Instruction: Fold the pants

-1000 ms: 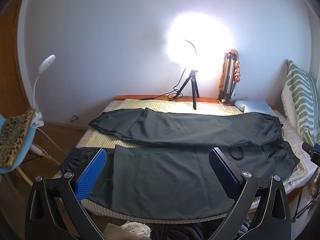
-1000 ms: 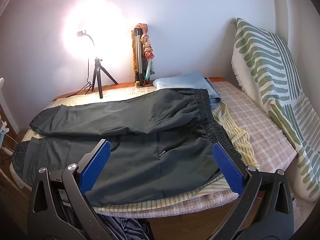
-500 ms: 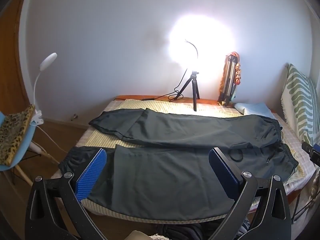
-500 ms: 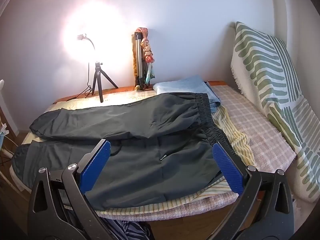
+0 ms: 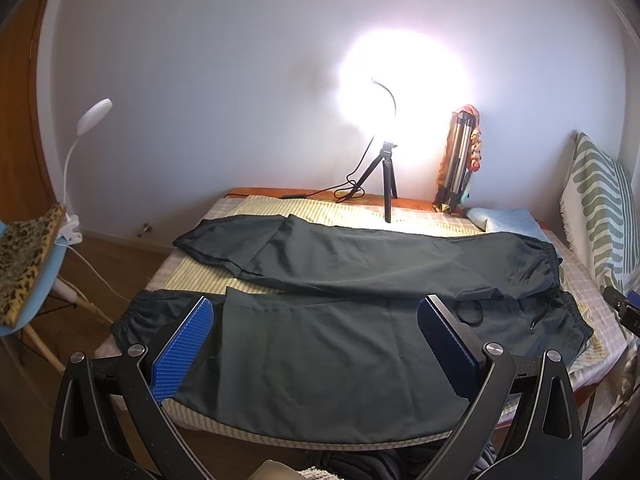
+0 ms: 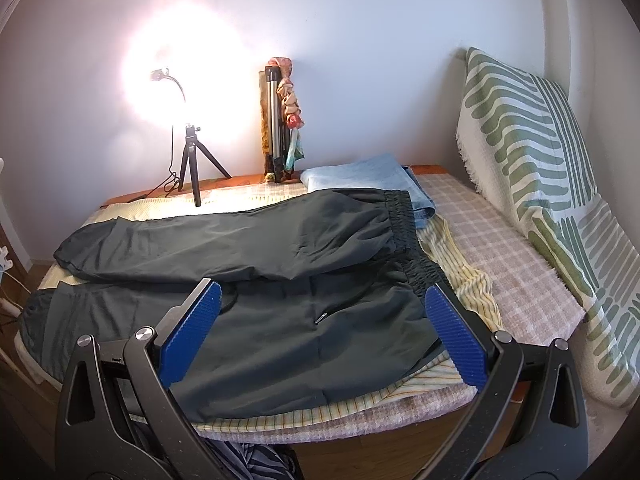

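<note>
Left wrist: pants (image 5: 340, 320) lie crosswise, waistband seemingly right.

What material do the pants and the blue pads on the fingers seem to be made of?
Pants: thin woven synthetic, probably; matte dark grey with a faint sheen, soft creases and a gathered elastic waistband.
Pads: likely rubber or soft plastic; blue, with a fine ribbed grip texture.

The bed (image 6: 520, 264) carries a striped sheet (image 6: 472, 280), dark pants (image 6: 280, 320) and folded blue cloth (image 6: 368, 176).
</note>
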`<state>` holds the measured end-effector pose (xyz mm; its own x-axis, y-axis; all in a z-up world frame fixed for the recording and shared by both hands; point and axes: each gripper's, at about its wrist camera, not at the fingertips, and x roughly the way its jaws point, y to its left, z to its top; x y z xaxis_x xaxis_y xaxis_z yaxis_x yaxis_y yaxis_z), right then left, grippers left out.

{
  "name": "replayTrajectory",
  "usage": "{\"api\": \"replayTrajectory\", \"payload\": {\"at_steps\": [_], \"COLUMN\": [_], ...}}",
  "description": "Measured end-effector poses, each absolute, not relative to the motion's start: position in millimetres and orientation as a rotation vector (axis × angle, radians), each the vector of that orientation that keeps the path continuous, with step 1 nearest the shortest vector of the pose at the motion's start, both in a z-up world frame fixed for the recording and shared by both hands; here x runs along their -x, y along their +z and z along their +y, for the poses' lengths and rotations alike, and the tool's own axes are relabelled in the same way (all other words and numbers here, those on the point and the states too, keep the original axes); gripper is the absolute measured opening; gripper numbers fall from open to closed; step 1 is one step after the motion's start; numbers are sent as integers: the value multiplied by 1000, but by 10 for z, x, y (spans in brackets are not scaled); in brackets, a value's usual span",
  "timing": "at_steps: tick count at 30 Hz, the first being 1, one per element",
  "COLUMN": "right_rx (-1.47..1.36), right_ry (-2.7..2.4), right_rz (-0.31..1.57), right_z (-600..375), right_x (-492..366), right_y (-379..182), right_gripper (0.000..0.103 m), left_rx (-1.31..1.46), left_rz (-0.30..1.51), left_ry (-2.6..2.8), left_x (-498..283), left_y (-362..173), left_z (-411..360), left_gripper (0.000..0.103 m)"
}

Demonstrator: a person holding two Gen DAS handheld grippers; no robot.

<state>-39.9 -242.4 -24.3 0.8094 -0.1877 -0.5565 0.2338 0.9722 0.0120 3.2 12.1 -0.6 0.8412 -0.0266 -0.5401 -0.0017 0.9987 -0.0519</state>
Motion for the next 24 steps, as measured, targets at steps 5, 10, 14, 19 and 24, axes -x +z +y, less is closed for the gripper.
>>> {"api": "replayTrajectory", "payload": {"at_steps": [5, 10, 14, 19, 24], "right_rx": [-78, -72, -73, -59, -60], "right_ry": [-227, -234, -235, -237, -238], "right_rz": [584, 580, 577, 574, 573], "right_z": [-2408, -2386, -2387, -2383, -2369], "right_x": [380, 375, 382, 402, 404], "right_y": [-223, -201, -191, -192, -193], "right_gripper": [103, 103, 103, 103, 103], "left_rx": [59, 62, 63, 68, 70], "left_rz": [571, 567, 568, 569, 565], "left_ry": [-12, -15, -15, -16, -20], "left_x": [-26, -24, -27, -13, 10], "left_y": [-6, 6, 12, 10, 13], "left_z": [115, 121, 130, 128, 124], "left_gripper": [102, 102, 102, 102, 102]}}
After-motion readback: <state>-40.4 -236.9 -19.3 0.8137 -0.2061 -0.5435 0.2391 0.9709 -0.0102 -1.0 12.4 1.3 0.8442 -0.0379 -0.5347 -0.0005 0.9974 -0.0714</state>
